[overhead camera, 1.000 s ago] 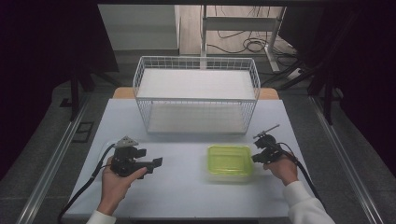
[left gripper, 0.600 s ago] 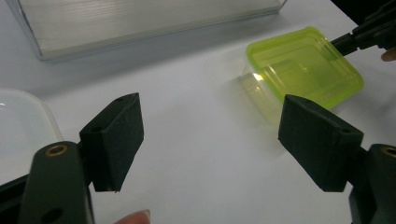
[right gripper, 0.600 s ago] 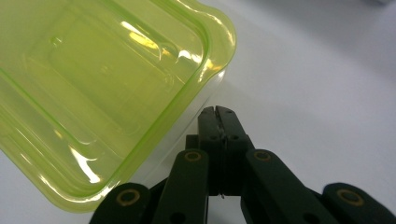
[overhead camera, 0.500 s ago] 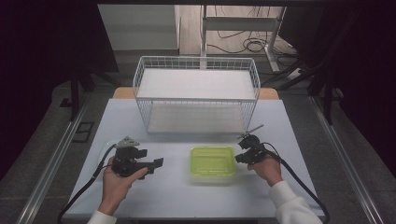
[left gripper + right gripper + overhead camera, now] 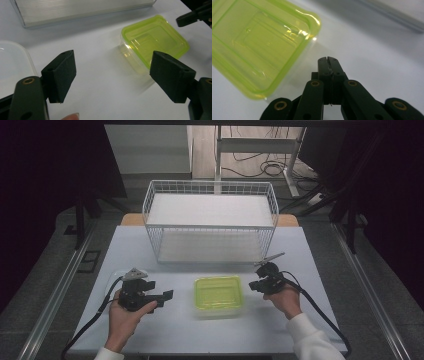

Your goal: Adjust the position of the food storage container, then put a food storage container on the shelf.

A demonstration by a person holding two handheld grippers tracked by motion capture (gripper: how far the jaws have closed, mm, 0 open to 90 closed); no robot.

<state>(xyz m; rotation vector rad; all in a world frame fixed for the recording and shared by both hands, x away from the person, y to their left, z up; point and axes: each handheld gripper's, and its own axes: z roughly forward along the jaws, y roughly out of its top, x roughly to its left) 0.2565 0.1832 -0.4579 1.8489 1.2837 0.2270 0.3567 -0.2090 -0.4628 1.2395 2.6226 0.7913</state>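
A clear plastic box with a lime-green lid rests on the white table in the middle front. My right gripper is shut with nothing in it, its tip just off the box's right side. In the right gripper view the closed jaws point past the corner of the green lid; I cannot tell whether they touch it. My left gripper stands open, left of the box and apart from it. The left gripper view has its wide jaws framing bare table, with the box beyond and the right gripper behind it.
A white wire basket stands at the back centre, its base just beyond the box. A pale translucent container lies at the far left beside my left hand. Black cables trail from both grippers toward the front edge.
My right gripper has moved left, and the green-lidded box has slid left along with it, toward the table's centre. The left gripper has stayed still and open.
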